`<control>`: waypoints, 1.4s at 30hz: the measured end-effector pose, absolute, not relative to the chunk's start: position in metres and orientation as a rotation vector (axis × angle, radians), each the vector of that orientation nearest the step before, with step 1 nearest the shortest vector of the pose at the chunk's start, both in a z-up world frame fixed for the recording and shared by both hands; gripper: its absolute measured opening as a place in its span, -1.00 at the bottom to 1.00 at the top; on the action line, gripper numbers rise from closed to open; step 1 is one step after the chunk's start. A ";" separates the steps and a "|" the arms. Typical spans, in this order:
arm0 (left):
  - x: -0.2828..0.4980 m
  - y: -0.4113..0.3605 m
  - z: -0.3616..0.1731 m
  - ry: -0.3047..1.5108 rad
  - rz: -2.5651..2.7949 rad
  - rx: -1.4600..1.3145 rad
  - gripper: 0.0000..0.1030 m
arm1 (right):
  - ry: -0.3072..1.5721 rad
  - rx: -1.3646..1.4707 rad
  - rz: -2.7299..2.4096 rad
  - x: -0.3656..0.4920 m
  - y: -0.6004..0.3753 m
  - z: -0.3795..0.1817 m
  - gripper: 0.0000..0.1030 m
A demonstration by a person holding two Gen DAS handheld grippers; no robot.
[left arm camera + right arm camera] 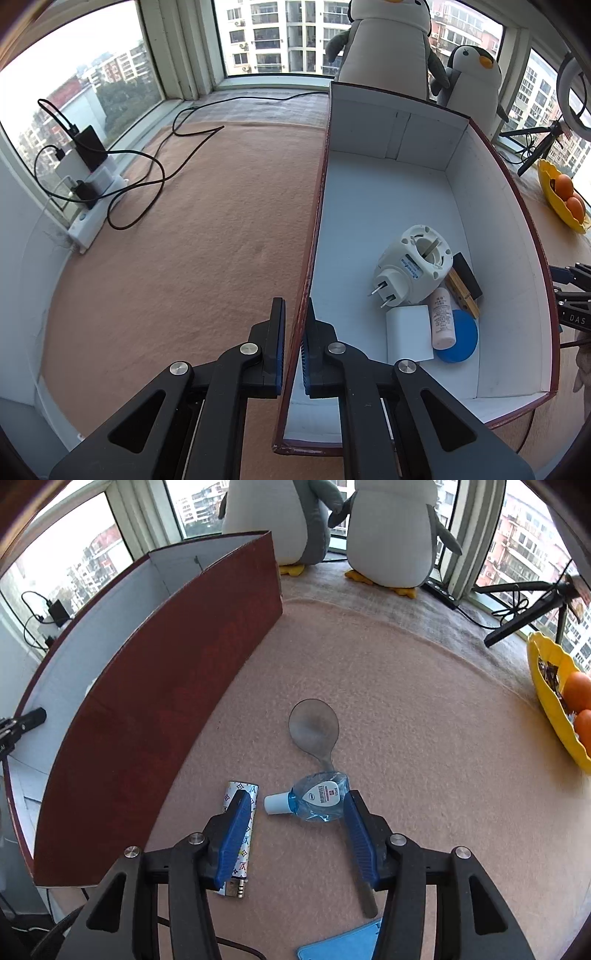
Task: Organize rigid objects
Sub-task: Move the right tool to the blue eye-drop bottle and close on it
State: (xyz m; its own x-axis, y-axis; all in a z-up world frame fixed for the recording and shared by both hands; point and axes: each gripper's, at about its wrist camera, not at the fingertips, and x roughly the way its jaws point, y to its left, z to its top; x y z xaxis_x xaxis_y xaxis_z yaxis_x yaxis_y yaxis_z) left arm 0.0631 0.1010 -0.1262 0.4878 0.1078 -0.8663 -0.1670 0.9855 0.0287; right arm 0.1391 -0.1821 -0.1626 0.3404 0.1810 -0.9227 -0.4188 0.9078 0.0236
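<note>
Steadying the box (509,206) with my left gripper (293,325), I have its jaws pinched onto the thin dark-red wall at lower centre of the left view. My right gripper (295,805) hangs spread wide, holding nothing, over the small clear blue bottle (317,799) low in the right view. I judge that bottle the next pick: lower, close across its rounded, slick plastic body.

Beside it lie a patterned lighter (242,834), flat and hard, and a translucent grey spoon (314,727) on the fuzzy pink mat (424,757).

Inside the white-lined box, lower right of the left view, sit a plug adapter (410,269), a white block (408,334), a pink tube (442,319) and a blue lid (463,336).
</note>
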 end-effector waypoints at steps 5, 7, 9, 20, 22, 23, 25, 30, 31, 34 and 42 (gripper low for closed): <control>0.062 0.101 -0.126 1.048 0.172 -0.063 -0.86 | 1.171 -0.297 0.424 0.139 -0.181 -0.166 -0.06; 0.063 0.101 -0.127 1.049 0.172 -0.064 -0.86 | 1.169 -0.337 0.426 0.138 -0.177 -0.169 -0.06; 0.062 0.101 -0.127 1.049 0.172 -0.064 -0.86 | 1.175 -0.377 0.435 0.135 -0.172 -0.171 -0.06; 0.062 0.102 -0.128 1.050 0.168 -0.069 -0.86 | 1.221 -0.372 0.462 0.137 -0.172 -0.174 -0.06; 0.062 0.102 -0.128 1.050 0.168 -0.073 -0.86 | 1.230 -0.369 0.447 0.134 -0.176 -0.173 -0.06; 0.062 0.102 -0.128 1.050 0.167 -0.075 -0.86 | 1.229 -0.361 0.434 0.133 -0.178 -0.172 -0.06; 0.062 0.102 -0.129 1.052 0.165 -0.078 -0.86 | 1.241 -0.303 0.428 0.132 -0.185 -0.168 -0.06; 0.063 0.103 -0.129 1.052 0.160 -0.081 -0.86 | 1.313 -0.121 0.403 0.135 -0.203 -0.169 -0.06; 0.063 0.103 -0.129 1.052 0.159 -0.080 -0.86 | 1.337 -0.068 0.396 0.137 -0.207 -0.171 -0.06; 0.063 0.103 -0.129 1.052 0.157 -0.080 -0.86 | 1.380 0.073 0.372 0.144 -0.215 -0.178 -0.06; 0.063 0.104 -0.129 1.050 0.151 -0.081 -0.86 | 1.392 0.201 0.273 0.165 -0.213 -0.185 -0.06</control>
State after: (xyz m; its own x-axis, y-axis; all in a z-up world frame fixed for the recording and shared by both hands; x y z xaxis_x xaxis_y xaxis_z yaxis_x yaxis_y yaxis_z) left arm 0.0627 0.1039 -0.1293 0.4887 0.0858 -0.8682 -0.1631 0.9866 0.0056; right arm 0.1654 -0.2131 -0.1846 0.1551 0.3062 -0.9393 -0.0715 0.9517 0.2985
